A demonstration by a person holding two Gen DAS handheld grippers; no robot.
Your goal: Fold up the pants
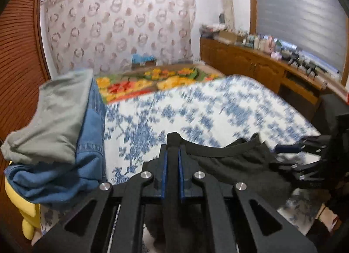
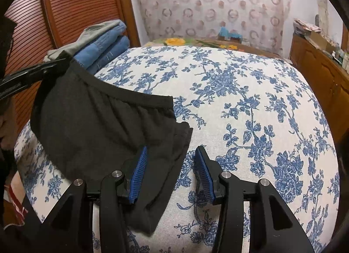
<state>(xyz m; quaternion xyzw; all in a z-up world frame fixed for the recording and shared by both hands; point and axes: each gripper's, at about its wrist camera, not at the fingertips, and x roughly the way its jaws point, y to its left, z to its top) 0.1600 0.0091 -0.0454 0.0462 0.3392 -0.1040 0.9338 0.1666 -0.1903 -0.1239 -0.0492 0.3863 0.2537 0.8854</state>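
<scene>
The left tool (image 1: 172, 150) is clamped on the pants' (image 2: 98, 126) waistband above the bed (image 2: 250, 100), while the right tool (image 2: 171, 165), spread apart, should pinch the corner just ahead.

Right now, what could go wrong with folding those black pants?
Only the left hand-held gripper is clamped on the black pants, at the waistband. The right hand-held gripper is open, so the loose side might sag and fold crooked. The lifted corner is also close to the folded clothes pile and could nudge it.
</scene>
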